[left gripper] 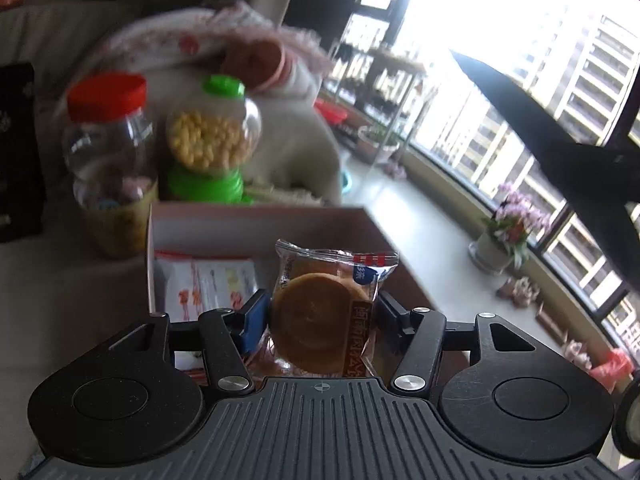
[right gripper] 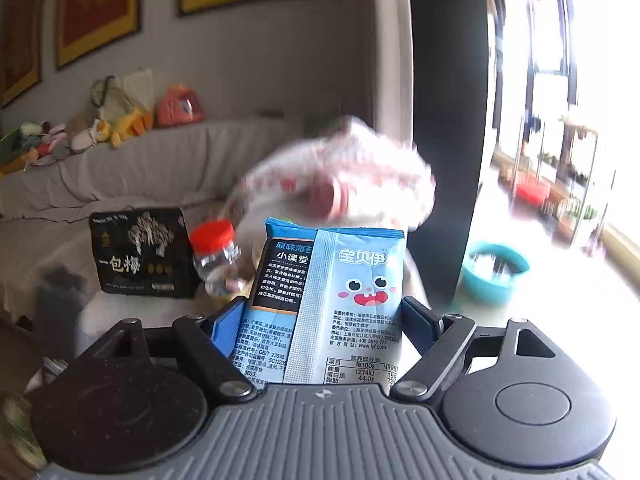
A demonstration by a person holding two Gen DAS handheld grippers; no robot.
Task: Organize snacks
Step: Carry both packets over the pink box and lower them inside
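Between the jaws of the left gripper (left gripper: 320, 316) sits a round golden cake in a clear wrapper (left gripper: 326, 312), upright, its sides pressed by the blue pads so that the jaws are clamped on it. Just beyond it lies an open cardboard box (left gripper: 256, 220) with pale walls; a white snack packet (left gripper: 204, 284) with red and orange print lies flat in the box's left part. The cake is held over the near side of that box. Behind the box stand a clear jar with a red lid (left gripper: 106, 136) and a green-capped container of yellow pieces (left gripper: 212, 140) (both blurred), and behind these a crumpled white plastic bag (left gripper: 192, 44). To the right a pale window ledge carries a pot of pink flowers (left gripper: 510, 232).

From the right wrist view, the right gripper (right gripper: 320, 320) has its jaws clamped on a blue seaweed snack pouch (right gripper: 340, 300), which stands upright and bears a cartoon face. Past the pouch appear the same red-lidded jar, a black packet (right gripper: 138, 252) leaning on a grey-covered sofa (right gripper: 140, 160), and a teal bowl (right gripper: 494, 272) to the right.
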